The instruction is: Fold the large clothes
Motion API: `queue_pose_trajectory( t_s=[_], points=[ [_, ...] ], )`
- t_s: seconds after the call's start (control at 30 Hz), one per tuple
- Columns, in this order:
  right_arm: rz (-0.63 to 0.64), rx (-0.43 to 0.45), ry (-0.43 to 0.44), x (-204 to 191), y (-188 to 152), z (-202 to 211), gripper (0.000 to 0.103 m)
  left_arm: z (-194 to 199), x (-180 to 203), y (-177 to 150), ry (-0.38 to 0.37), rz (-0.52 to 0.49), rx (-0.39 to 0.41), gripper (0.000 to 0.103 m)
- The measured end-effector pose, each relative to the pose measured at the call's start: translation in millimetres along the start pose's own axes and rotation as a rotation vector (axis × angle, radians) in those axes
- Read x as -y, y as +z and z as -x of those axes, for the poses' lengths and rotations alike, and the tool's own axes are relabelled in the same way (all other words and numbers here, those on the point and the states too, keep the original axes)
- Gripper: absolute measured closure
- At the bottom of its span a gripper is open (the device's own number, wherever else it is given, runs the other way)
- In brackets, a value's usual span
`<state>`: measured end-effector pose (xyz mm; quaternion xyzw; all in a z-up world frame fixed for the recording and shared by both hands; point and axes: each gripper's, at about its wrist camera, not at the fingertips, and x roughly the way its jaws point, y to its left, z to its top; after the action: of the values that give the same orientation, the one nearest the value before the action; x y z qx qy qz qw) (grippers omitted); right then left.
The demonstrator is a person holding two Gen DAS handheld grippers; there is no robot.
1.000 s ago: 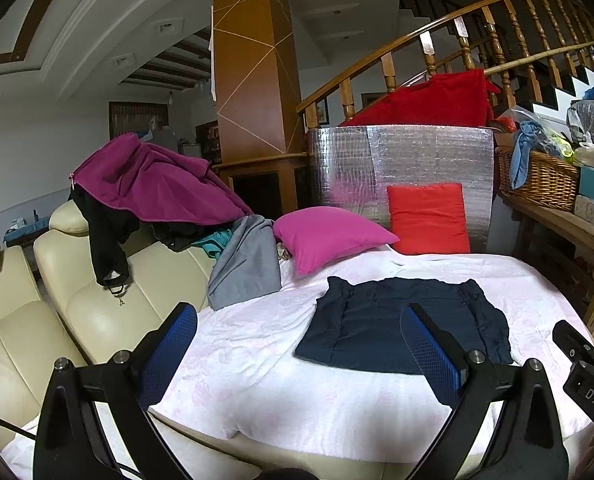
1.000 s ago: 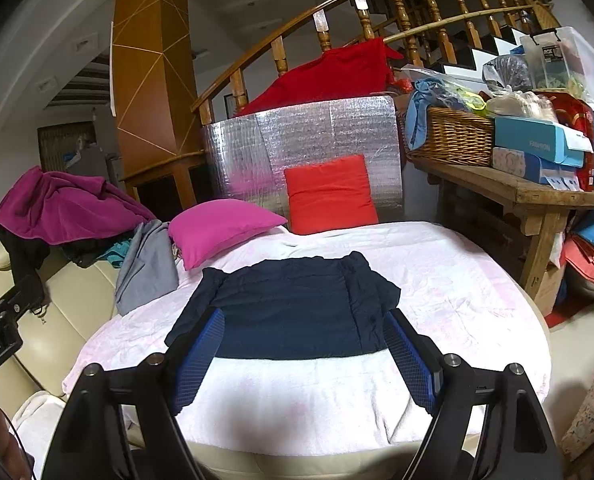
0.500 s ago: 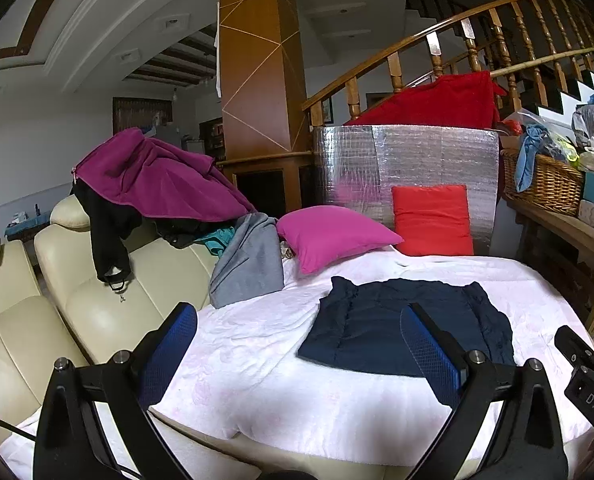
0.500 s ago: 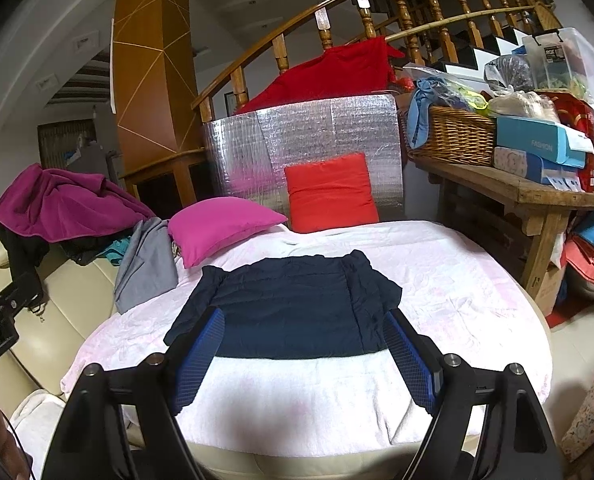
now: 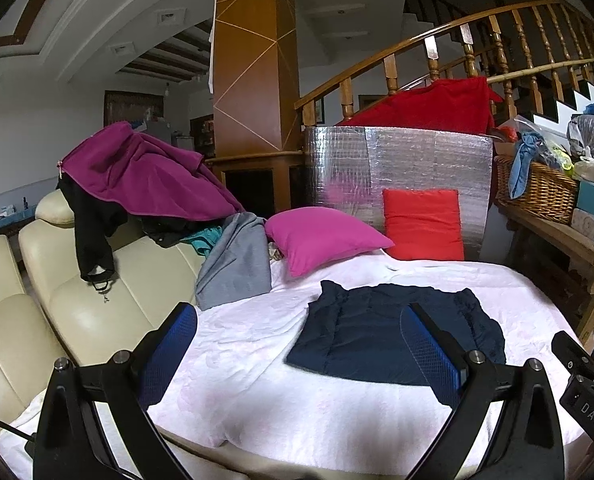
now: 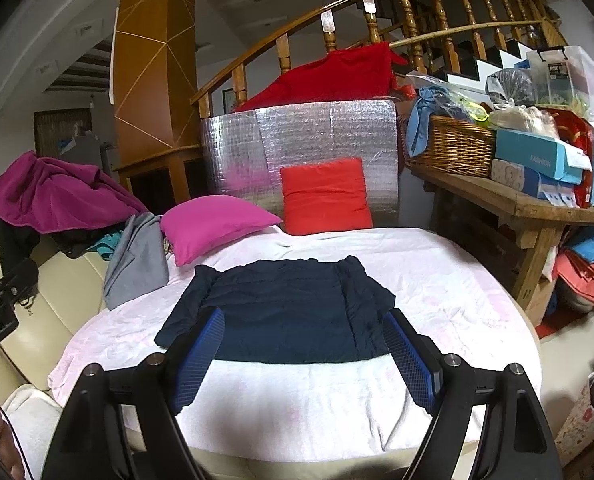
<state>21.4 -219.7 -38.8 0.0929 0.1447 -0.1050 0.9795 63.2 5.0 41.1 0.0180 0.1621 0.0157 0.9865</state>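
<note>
A dark navy garment [image 6: 289, 312] lies folded flat in the middle of a round surface covered by a white and pink cloth [image 6: 437, 280]; it also shows in the left wrist view [image 5: 393, 336]. My left gripper [image 5: 297, 352] is open and empty, held back from the near edge, to the garment's left. My right gripper [image 6: 303, 354] is open and empty, in front of the garment's near hem. Neither touches the garment.
A magenta pillow [image 6: 213, 222], a red pillow [image 6: 325, 196] and a silver foil panel [image 6: 297, 140] stand behind. A grey garment [image 6: 137, 260], purple and black clothes [image 5: 137, 172] lie on the cream sofa [image 5: 89, 312] at left. A wooden bench [image 6: 537, 208] with a basket [image 6: 453, 144] is at right.
The left wrist view has shifted slightly left, so the garment sits further right in it. The right gripper has barely moved. Both grippers stay open.
</note>
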Motion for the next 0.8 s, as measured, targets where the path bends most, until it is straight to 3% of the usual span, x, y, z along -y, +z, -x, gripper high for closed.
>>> queue_pose_trajectory(
  t_s=[0.37,0.8],
  points=[
    [0.039,-0.022,-0.023,-13,10,-20,0.019,-22,-4,4,-0.007,0.007,-0.015,0.002],
    [0.039,-0.075,0.080,-37,20,-87,0.019,-69,-13,9,0.087,-0.018,-0.061,0.002]
  ],
)
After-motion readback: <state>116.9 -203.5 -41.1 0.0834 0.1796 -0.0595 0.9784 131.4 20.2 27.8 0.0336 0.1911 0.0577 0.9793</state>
